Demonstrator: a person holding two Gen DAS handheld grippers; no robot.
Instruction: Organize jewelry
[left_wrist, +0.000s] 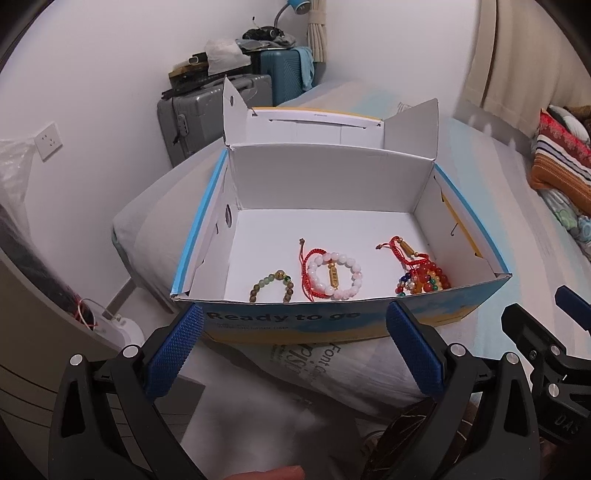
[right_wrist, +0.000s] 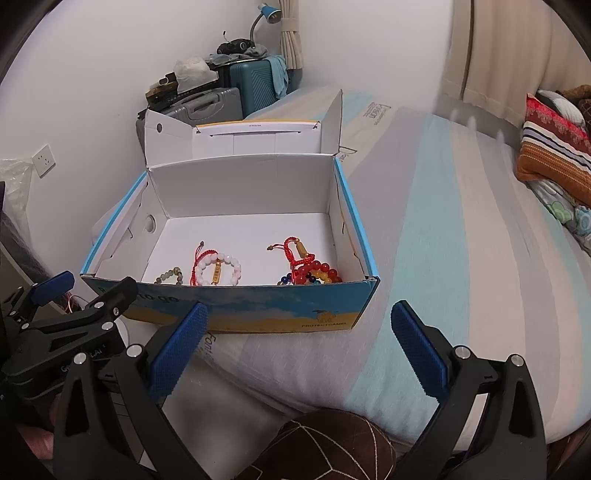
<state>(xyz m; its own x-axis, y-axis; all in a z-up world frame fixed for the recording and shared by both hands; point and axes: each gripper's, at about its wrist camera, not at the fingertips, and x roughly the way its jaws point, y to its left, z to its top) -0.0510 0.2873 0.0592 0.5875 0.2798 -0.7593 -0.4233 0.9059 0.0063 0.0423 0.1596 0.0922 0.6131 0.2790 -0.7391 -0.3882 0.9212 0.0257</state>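
Open cardboard box (left_wrist: 332, 321) on the bed (right_wrist: 461, 221), three bead bracelets (left_wrist: 334, 276) lying in a row inside near its front wall, left hand-held gripper (left_wrist: 295, 343) and right hand-held gripper (right_wrist: 299, 347) both released, empty, just before the box

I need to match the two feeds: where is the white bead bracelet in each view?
Left wrist: white bead bracelet mid-floor of the box, just above centre.
Right wrist: white bead bracelet left of centre, near the front wall.
Shared landmark: green bead bracelet immediately left.
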